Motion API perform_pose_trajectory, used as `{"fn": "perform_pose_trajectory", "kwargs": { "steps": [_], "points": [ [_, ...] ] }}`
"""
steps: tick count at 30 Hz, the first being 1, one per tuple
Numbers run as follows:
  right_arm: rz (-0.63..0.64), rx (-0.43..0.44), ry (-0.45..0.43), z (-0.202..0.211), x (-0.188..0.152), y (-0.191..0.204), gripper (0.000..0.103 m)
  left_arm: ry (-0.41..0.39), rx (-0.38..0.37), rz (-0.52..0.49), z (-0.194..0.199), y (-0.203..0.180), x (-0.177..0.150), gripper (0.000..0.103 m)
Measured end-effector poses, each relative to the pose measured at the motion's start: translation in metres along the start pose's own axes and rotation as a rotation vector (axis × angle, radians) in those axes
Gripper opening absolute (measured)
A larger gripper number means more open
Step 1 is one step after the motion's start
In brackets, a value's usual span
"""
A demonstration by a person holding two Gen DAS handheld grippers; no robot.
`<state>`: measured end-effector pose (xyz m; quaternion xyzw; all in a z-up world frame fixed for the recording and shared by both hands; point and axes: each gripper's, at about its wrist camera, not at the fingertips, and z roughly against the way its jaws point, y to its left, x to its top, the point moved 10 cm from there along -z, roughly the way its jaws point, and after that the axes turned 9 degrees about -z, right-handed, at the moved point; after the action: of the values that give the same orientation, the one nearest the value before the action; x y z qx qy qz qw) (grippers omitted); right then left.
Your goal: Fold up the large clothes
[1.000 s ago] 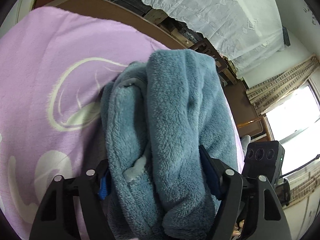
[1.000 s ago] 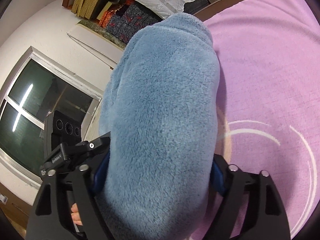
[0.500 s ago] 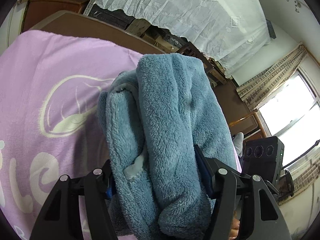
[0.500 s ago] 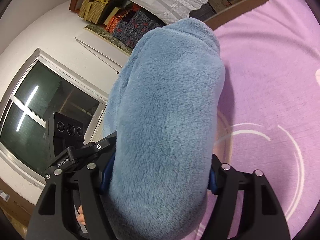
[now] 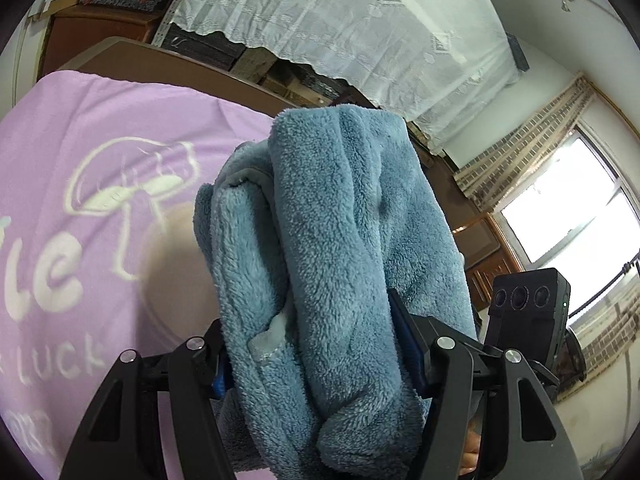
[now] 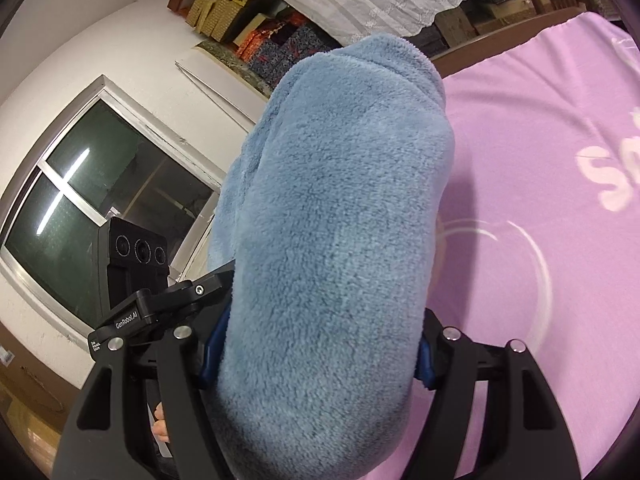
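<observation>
1. My left gripper [image 5: 316, 354]: fingers, just narrowed, clamp the folded blue fleece garment [image 5: 332, 240].
2. My right gripper [image 6: 316, 354]: fingers likewise squeeze the bundle, held above the purple bedspread [image 6: 540, 168].

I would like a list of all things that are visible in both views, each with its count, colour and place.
fleece garment: 1, blue, bunched thick between both grippers, above the blanket
blanket: 1, purple with white print, spread underneath
lace curtain: 1, white, hanging behind
boxes: several, tan and patterned, stacked on a shelf behind
windows: 2, one bright, one dark
left gripper: 1, black, shut on the garment
right gripper: 1, black, shut on the garment
fingers: a few, just visible below the right gripper
</observation>
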<state>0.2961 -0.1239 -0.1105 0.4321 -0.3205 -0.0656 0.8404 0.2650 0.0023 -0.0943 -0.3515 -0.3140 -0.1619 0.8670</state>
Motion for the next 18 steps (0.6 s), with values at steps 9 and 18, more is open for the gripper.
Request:
{"fn": "perform_pose_trajectory", "kwargs": {
  "steps": [9, 18],
  "points": [
    [0.005, -0.009, -0.072, 0.090, -0.030, -0.005, 0.068, 0.004, -0.032, -0.094, -0.002, -0.084, -0.026, 0.065],
    [0.005, -0.037, -0.145, 0.158, -0.055, -0.023, 0.069, 0.040, -0.078, -0.167, -0.025, -0.135, -0.053, 0.065]
  ]
}}
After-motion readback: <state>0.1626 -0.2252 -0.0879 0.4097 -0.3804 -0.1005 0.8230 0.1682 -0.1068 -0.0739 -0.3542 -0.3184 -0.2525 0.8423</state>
